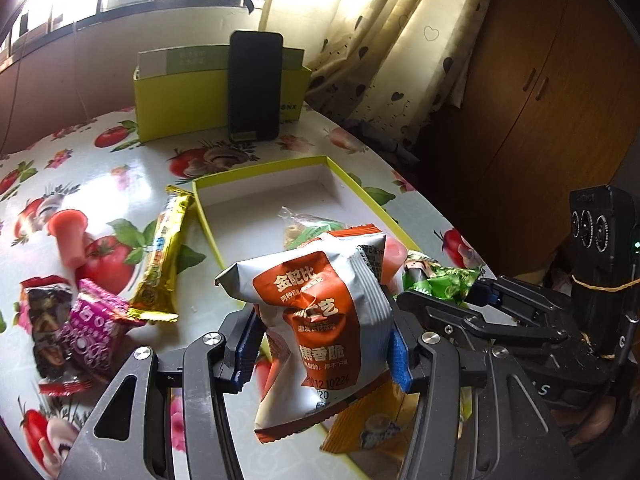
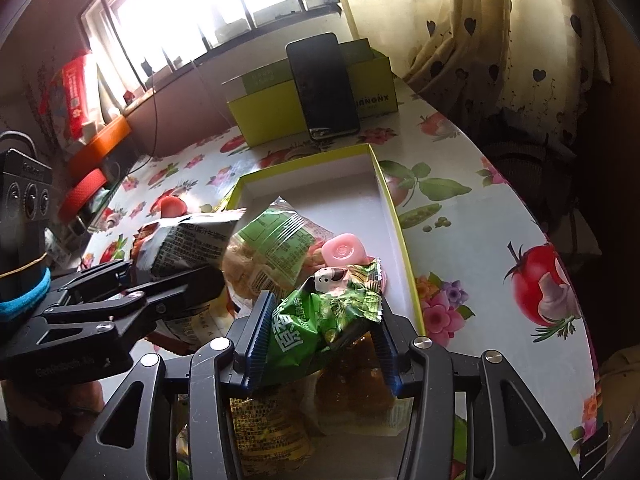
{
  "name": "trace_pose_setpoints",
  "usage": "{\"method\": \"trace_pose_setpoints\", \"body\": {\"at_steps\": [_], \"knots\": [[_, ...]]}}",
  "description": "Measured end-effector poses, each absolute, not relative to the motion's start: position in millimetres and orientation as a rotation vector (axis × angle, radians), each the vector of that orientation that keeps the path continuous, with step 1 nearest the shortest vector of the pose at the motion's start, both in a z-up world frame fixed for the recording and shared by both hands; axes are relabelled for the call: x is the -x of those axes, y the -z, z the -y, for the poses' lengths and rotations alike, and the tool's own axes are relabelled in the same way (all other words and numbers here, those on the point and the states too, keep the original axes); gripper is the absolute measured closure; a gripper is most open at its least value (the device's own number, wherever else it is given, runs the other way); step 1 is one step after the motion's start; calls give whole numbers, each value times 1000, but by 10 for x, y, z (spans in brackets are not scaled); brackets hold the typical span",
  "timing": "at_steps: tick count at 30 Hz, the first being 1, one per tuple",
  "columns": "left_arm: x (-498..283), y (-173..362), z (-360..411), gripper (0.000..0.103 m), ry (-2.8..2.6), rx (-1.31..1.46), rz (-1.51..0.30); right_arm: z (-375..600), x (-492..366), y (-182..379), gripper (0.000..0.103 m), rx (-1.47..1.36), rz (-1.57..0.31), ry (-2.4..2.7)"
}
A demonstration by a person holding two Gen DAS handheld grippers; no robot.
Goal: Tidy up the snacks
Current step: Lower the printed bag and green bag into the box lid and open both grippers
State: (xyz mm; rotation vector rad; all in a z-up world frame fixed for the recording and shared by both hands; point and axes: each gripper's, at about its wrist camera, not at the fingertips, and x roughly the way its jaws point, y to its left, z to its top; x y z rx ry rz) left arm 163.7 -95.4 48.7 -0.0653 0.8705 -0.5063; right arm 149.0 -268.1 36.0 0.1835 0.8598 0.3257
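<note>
Orange-white packet (image 1: 320, 320): 1, pinched by left hand-held gripper (image 1: 324, 354) | green packet (image 2: 320, 320): 1, pinched by right hand-held gripper (image 2: 320, 346)

Left wrist view: the orange-and-white packet (image 1: 320, 328) covers the near part of the tray (image 1: 360, 184) and most of its contents; only a corner of a clear bag (image 1: 304, 224) and a strip of a pink item (image 1: 394, 256) show behind it. An orange wrapper (image 1: 360, 428) beneath it is mostly covered. The phone (image 1: 254, 84) hides the middle of the yellow box (image 1: 180, 108). The dark wrapper (image 1: 48, 328) at the table's left edge is blurred; its print is unreadable.

Right wrist view: the green packet (image 2: 320, 316) and the gripper frame cover the tray's near end (image 2: 404, 248); packets below are dim and indistinct. Shelf items (image 2: 76, 96) at left are washed out by window glare.
</note>
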Motion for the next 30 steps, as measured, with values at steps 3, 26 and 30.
{"method": "trace_pose_setpoints", "body": {"at_steps": [3, 26, 30], "knots": [[-1671, -466, 1002, 49, 512, 65, -875, 2700, -1491, -374, 54, -169, -854, -322], [-1536, -608, 801, 43, 524, 177, -838, 2806, -1306, -495, 78, -170, -818, -333], [-1448, -624, 761, 43, 488, 151, -822, 2741, -1299, -459, 82, -151, -826, -352]]}}
